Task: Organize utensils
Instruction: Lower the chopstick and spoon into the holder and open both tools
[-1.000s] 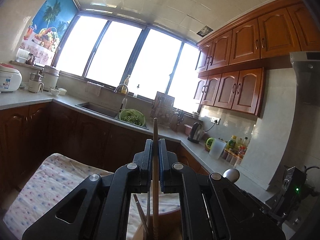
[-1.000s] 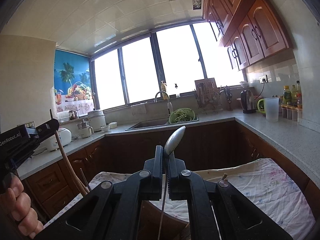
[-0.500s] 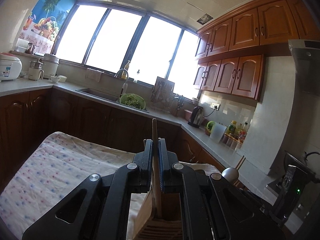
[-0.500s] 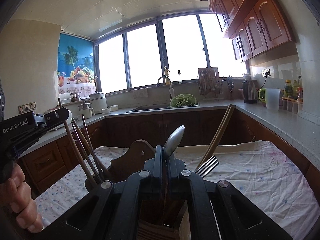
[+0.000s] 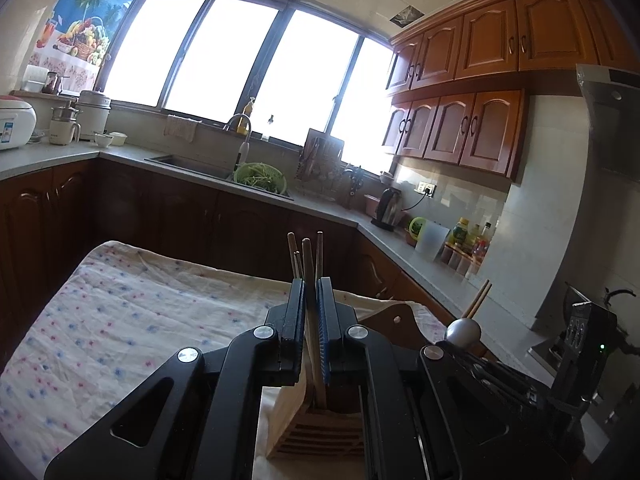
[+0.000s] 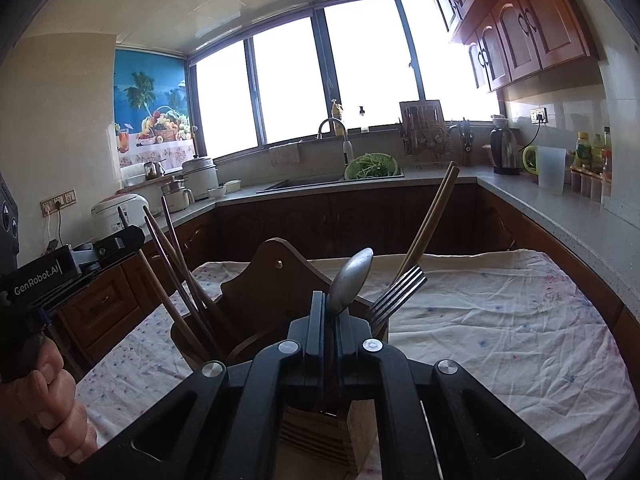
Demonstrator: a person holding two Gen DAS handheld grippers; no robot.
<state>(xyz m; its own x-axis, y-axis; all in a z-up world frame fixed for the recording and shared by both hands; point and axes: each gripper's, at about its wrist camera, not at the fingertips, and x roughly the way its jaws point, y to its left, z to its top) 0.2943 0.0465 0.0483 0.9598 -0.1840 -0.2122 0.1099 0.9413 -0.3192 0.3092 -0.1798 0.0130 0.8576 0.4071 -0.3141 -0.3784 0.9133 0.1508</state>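
- The left gripper (image 5: pixel 311 292) had its jaws clamped on a wooden chopstick (image 5: pixel 307 264), which stood nearly upright with its lower end down inside the wooden utensil holder (image 5: pixel 316 432).
- More chopsticks (image 6: pixel 176 264) leaned in the holder's left compartment, just beside the held one.
- The right gripper (image 6: pixel 329 308) had its jaws pinched on the handle of a metal spoon (image 6: pixel 350 280), bowl upward, over the holder's middle.
- A fork (image 6: pixel 398 290) and a chopstick pair (image 6: pixel 430 224) stuck up from the right side of the holder.
- The holder sat on a flowered tablecloth (image 6: pixel 500 320).
- A person's hand (image 6: pixel 52 408) gripped the left tool's handle.
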